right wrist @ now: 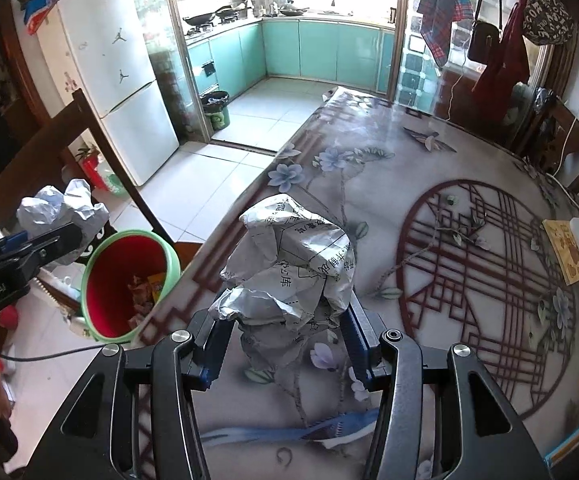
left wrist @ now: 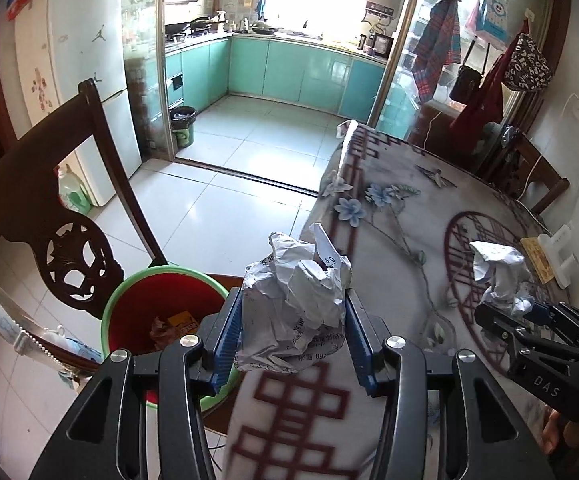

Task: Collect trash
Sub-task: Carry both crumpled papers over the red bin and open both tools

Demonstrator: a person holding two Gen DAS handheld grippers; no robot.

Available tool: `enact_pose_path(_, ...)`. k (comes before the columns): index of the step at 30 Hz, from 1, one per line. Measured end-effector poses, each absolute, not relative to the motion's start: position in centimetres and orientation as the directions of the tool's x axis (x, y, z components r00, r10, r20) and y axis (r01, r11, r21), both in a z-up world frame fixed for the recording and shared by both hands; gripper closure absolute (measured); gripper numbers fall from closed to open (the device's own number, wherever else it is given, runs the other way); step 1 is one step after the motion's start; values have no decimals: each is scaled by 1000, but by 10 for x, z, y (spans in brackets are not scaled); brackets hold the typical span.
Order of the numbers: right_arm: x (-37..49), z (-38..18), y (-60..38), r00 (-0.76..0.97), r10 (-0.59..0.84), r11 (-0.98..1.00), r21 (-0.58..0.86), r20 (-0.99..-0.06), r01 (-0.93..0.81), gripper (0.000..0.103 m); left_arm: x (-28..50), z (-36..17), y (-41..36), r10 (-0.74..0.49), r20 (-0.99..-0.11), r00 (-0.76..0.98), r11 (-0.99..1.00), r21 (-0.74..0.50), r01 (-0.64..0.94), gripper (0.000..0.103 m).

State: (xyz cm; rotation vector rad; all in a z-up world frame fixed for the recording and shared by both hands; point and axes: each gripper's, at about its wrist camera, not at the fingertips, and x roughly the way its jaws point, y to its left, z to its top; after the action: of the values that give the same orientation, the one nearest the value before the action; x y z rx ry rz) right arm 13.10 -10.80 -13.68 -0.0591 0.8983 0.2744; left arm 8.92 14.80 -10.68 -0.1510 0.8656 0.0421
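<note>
Both hand-held grippers are carrying crumpled paper. Left gripper [left wrist: 293, 320] is squeezing a paper ball [left wrist: 295, 308] between its blue pads, hovering at the table [left wrist: 389, 240] edge, just beside the bin [left wrist: 161, 312] that is standing on the floor below. Right gripper [right wrist: 285, 328] is closing its pads on a second paper wad [right wrist: 289, 264], held above the flowered tablecloth, well inside the table edge. Judging by this, the carrying step is under way; the next move is calling for swinging each load left over the bin's open mouth before letting go, left one first.
</note>
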Motion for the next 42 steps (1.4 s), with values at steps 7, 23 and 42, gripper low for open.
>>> enact_pose_path(7,131,-137,-92,590,198,967,57,-783,-250,54,92,-108,172,-42,-762,646,986,-135,-95,57)
enact_pose_path(23,126,-136,-46,587,195,960,31,-786,-278,54,85,-122,219,-45,-770,636,976,-169,-136,56)
enact_pose_path(42,132,-136,46,533,292,894,29,-794,-447,54,78,-155,292,36,-807,589,953,-150,-264,56)
